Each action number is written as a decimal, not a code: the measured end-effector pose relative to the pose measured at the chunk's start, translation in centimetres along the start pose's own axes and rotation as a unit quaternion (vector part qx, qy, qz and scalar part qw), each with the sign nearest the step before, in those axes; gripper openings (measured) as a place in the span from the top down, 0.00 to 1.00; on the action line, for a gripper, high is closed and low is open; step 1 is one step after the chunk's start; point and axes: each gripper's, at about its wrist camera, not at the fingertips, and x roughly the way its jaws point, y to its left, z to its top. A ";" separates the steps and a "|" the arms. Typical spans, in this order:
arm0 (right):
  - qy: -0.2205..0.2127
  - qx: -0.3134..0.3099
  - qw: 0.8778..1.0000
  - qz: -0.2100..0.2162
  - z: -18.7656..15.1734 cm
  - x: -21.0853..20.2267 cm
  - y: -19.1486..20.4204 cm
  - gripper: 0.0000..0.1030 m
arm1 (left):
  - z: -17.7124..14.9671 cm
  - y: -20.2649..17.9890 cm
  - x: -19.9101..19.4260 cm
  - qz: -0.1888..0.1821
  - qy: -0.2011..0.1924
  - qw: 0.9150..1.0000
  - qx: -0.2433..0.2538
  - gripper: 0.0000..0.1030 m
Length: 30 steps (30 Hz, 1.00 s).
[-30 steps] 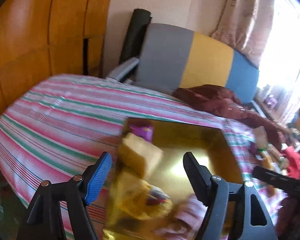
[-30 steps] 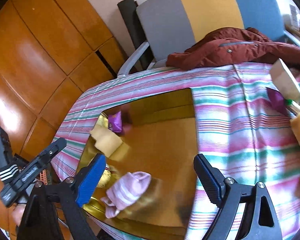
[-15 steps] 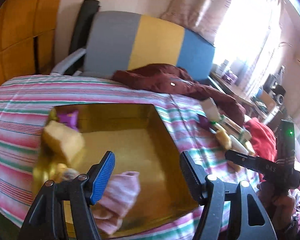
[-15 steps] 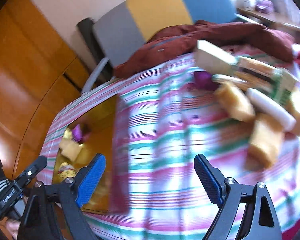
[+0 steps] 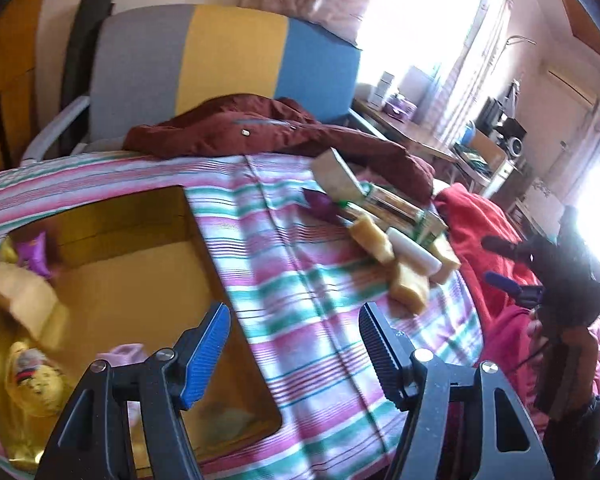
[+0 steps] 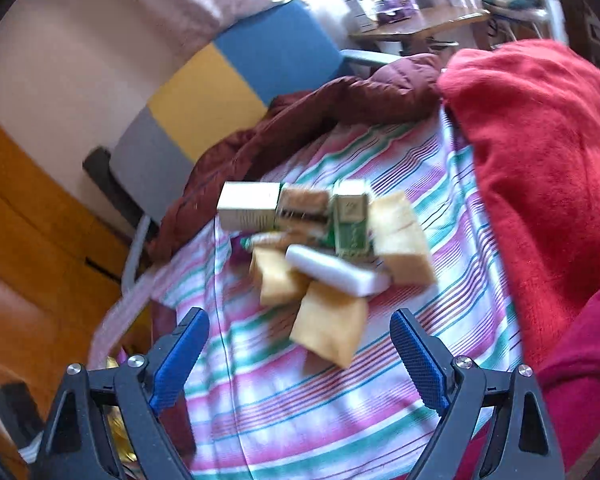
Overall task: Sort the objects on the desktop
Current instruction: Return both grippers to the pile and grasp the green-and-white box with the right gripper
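The left gripper (image 5: 294, 354) stands part open with nothing between its blue pads; its jaws have just been closing a little. It hangs over the near right edge of a gold tray (image 5: 236, 344) that lies on a striped cloth (image 5: 300, 280) of pink, green and white. The right gripper (image 6: 300, 354) is wide open and holds nothing, with bare striped cloth under the gap.

Just beyond the right gripper's fingers lies a heap of small things. Nearest is a tan sponge block (image 6: 328, 326); a white bar (image 6: 336, 272) lies across it, with a second tan block (image 6: 274, 280) to the left and a third (image 6: 400, 240) to the right. Behind them sit a green packet (image 6: 350, 220) and a white box (image 6: 248, 206). All are blurred, so their print cannot be read.

Inside the tray, at its left side, lie a tan block (image 5: 24, 300), a purple wrapper (image 5: 34, 254), a yellow bag (image 5: 36, 380) and a pink sock (image 5: 126, 354), partly hidden by the left gripper's finger.

A dark red jacket (image 5: 268, 136) lies along the far edge of the cloth, before a chair (image 5: 220, 60) with grey, yellow and blue panels. A bright red blanket (image 6: 540, 160) crowds the right side of the heap, touching the cloth.
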 end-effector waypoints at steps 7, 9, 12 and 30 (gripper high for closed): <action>-0.028 -0.023 0.999 -0.034 3.6 2.9 0.4 0.28 | -0.2 -2.3 1.5 -0.013 0.014 1.000 0.016 0.35; -0.029 -0.028 0.998 -0.044 4.6 4.1 0.3 0.32 | 0.0 -2.7 1.8 -0.015 0.017 1.000 0.019 0.35; -0.033 -0.026 0.997 -0.063 5.8 6.5 0.0 0.40 | 0.5 -3.0 2.4 -0.018 0.020 1.000 0.009 0.35; -0.017 -0.054 0.995 -0.086 5.9 9.5 -0.5 0.68 | 2.4 -3.9 8.8 -0.045 0.076 0.995 -0.050 0.35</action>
